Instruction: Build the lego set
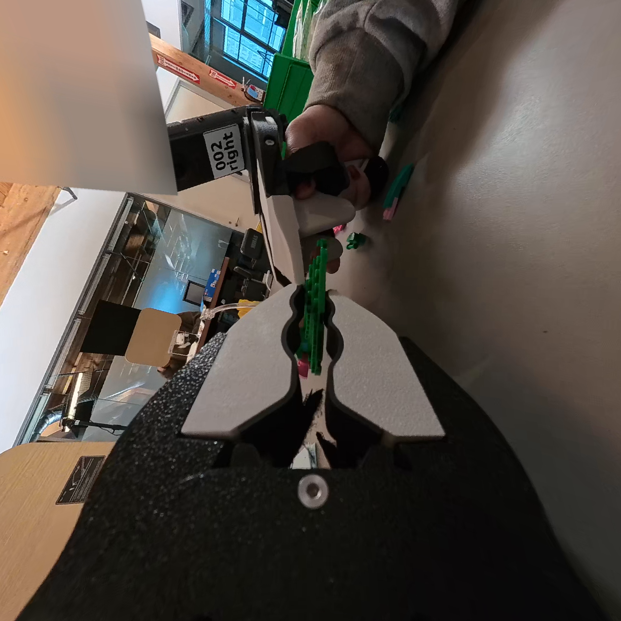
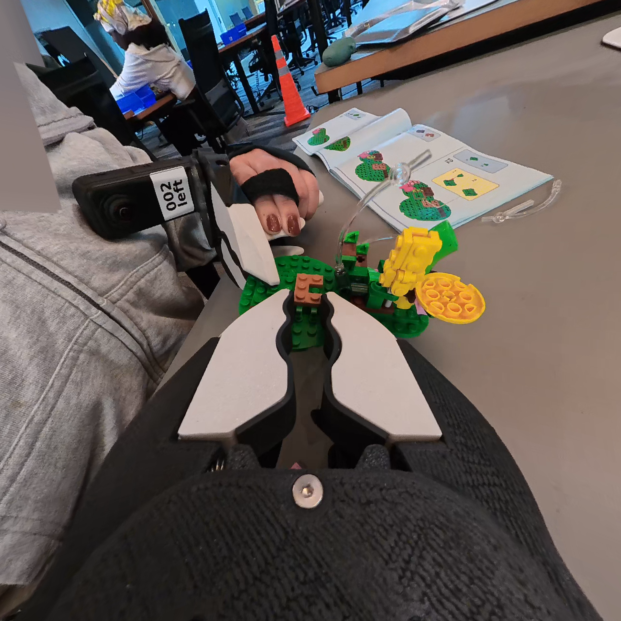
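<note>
The right gripper (image 2: pixel 307 299) clamps a brown C-shaped brick (image 2: pixel 308 288) above the studded green baseplate (image 2: pixel 304 265), which overhangs the grey table's (image 2: pixel 504 369) near edge. The left gripper (image 1: pixel 312 302) pinches that plate edge-on; only the right view shows its yellow bee (image 2: pixel 411 265), clear tube (image 2: pixel 356 215) and open booklet (image 2: pixel 420 161). Bare tabletop lies to the right.
</note>
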A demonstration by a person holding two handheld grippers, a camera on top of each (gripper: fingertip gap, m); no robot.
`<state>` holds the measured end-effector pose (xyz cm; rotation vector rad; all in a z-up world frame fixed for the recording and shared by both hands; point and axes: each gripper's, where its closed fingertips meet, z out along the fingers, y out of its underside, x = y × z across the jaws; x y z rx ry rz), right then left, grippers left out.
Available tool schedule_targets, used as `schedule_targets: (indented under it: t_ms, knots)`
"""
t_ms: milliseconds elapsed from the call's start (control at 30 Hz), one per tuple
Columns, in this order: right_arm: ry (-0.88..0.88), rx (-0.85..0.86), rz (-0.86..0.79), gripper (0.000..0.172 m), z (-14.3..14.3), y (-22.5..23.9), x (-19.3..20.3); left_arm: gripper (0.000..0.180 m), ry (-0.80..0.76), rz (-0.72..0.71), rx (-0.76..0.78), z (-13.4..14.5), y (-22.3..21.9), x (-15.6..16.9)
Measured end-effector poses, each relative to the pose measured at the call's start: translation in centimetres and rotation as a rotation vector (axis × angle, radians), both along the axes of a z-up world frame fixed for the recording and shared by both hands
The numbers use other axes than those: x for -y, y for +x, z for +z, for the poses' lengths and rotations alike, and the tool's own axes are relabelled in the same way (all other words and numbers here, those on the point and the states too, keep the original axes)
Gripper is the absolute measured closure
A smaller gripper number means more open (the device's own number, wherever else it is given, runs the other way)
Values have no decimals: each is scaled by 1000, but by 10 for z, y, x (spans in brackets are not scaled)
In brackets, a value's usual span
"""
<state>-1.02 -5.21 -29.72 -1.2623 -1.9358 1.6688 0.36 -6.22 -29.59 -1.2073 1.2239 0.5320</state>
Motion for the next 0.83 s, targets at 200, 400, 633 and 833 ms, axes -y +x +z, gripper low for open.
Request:
schedule_targets:
  t_ms: [200, 400, 633, 833]
  knots:
    - [8, -37, -23, 160, 4, -2, -1, 170, 18, 21, 6, 3, -3, 0]
    - [34, -46, -46, 160, 5, -2, -3, 169, 3, 37, 14, 1, -6, -1]
    - [39, -52, -59, 160, 7, 3, -1, 170, -4, 43, 24, 1, -6, -2]
    - [43, -75, -57, 160, 11, 10, 1, 170, -3, 39, 24, 1, -6, -1]
